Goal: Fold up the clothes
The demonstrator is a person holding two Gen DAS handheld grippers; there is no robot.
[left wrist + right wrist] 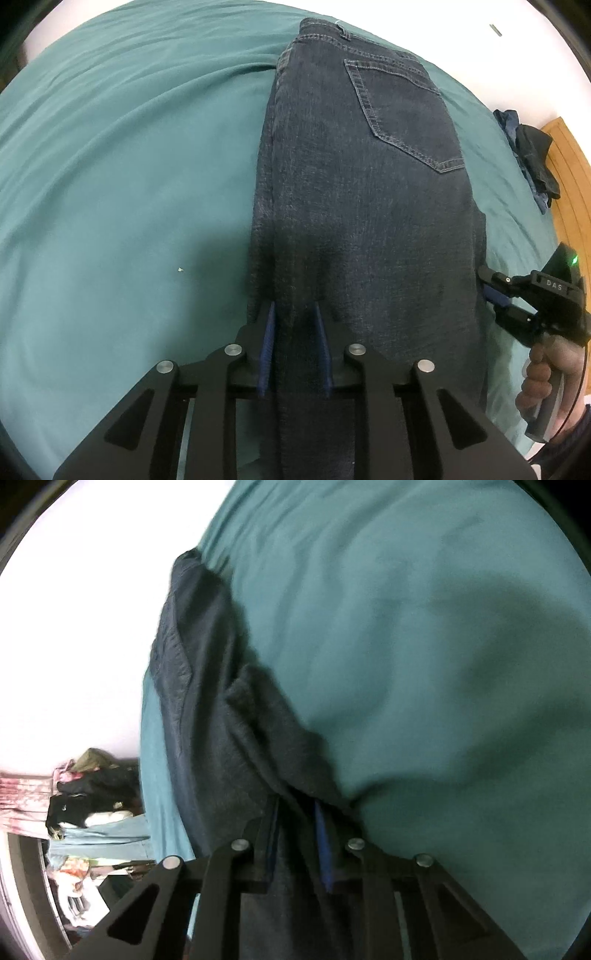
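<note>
Dark blue jeans (362, 184) lie lengthwise on a teal bed sheet (129, 166), folded leg over leg, back pocket up, waistband at the far end. My left gripper (294, 314) is shut on the near left edge of the jeans, denim pinched between its blue pads. My right gripper (491, 291) shows at the right edge of that view, closed on the jeans' right side. In the right wrist view the right gripper (297, 808) is shut on a bunched fold of the jeans (207, 701), which stretch away over the sheet (424, 646).
A dark crumpled garment (532, 158) lies at the bed's far right edge beside a wooden floor (569, 184). In the right wrist view a pile of clothes (92, 794) sits off the bed at the left. A white wall is behind.
</note>
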